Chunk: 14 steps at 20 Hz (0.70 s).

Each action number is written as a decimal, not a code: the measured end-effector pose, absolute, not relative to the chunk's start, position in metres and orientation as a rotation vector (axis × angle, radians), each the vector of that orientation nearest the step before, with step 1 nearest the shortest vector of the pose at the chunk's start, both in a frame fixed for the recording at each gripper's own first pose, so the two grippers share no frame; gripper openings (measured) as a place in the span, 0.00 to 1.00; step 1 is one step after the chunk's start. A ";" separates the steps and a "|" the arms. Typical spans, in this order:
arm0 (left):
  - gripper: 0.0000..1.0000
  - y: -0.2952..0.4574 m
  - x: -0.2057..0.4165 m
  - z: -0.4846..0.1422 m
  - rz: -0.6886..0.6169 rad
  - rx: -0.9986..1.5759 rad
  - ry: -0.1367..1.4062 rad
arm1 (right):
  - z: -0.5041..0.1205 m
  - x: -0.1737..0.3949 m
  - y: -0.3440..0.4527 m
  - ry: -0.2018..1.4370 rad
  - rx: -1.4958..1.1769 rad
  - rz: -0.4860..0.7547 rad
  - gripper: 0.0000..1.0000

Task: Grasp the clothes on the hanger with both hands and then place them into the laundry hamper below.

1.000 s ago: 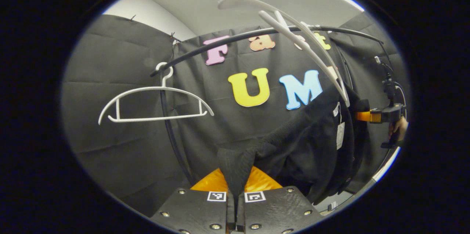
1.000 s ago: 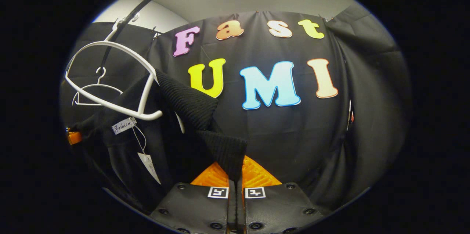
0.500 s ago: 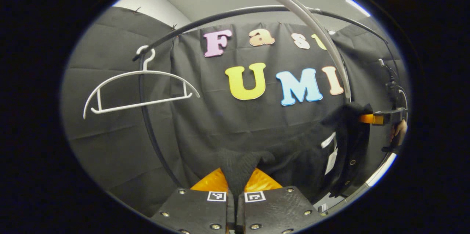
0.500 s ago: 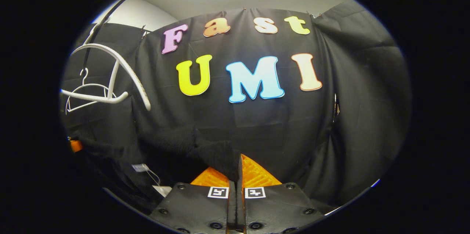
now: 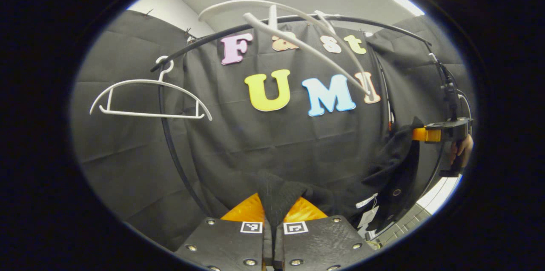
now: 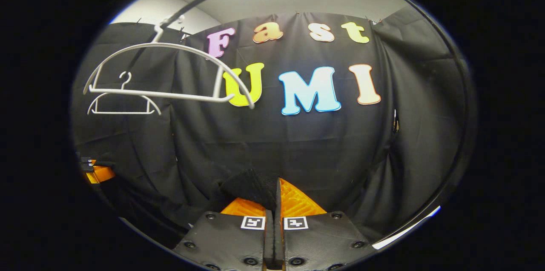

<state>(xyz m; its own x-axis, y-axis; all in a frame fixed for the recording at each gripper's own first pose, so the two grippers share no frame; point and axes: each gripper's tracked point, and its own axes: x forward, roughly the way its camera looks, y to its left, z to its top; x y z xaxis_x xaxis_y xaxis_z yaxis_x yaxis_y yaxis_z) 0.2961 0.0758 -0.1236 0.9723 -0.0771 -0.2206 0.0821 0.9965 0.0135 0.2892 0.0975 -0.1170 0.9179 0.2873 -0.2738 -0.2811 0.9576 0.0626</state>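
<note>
Left gripper view: your left gripper (image 5: 273,215) is clenched on a fold of the black garment (image 5: 340,194), the knit cloth pinched between both fingers at the bottom centre. From that pinch the garment runs right and upward as a dark, sagging span to your right gripper (image 5: 419,134), which shows at the far right edge with a hand (image 5: 462,152) behind it. White tags (image 5: 367,211) dangle from the low part of the garment. Above, a curved black rail (image 5: 255,28) arches across the wall. Two white hangers hang from it: a far hanger (image 5: 149,101) on the left, level and bare, and a near hanger (image 5: 298,37) at top centre, tilted and also bare. The garment is off both hangers and well below them, slung between your two grippers.

Right gripper view: your right gripper (image 6: 273,215) is likewise clenched on a bunched fold of the garment (image 6: 249,186), which rises just above the fingertips and falls away to the left into shadow. Your left gripper (image 6: 96,172) shows at the left edge, low. The near hanger (image 6: 170,71) hangs bare at upper left, with the far hanger (image 6: 123,103) smaller behind and below it. The rail (image 6: 191,3) sweeps overhead and down the right side.

The hamper cannot be made out in these views.
</note>
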 end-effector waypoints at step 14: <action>0.03 -0.031 0.265 -0.161 -0.263 -0.090 0.263 | -0.182 0.167 0.164 0.438 0.032 0.386 0.02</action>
<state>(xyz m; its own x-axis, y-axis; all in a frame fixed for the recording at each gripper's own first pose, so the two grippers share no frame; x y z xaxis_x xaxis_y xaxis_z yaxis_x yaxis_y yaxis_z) 0.2648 -0.0305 -0.1607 0.9317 -0.2687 -0.2446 0.2454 0.9617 -0.1220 0.1667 0.1638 -0.1819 0.8345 0.3714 -0.4070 -0.3576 0.9270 0.1126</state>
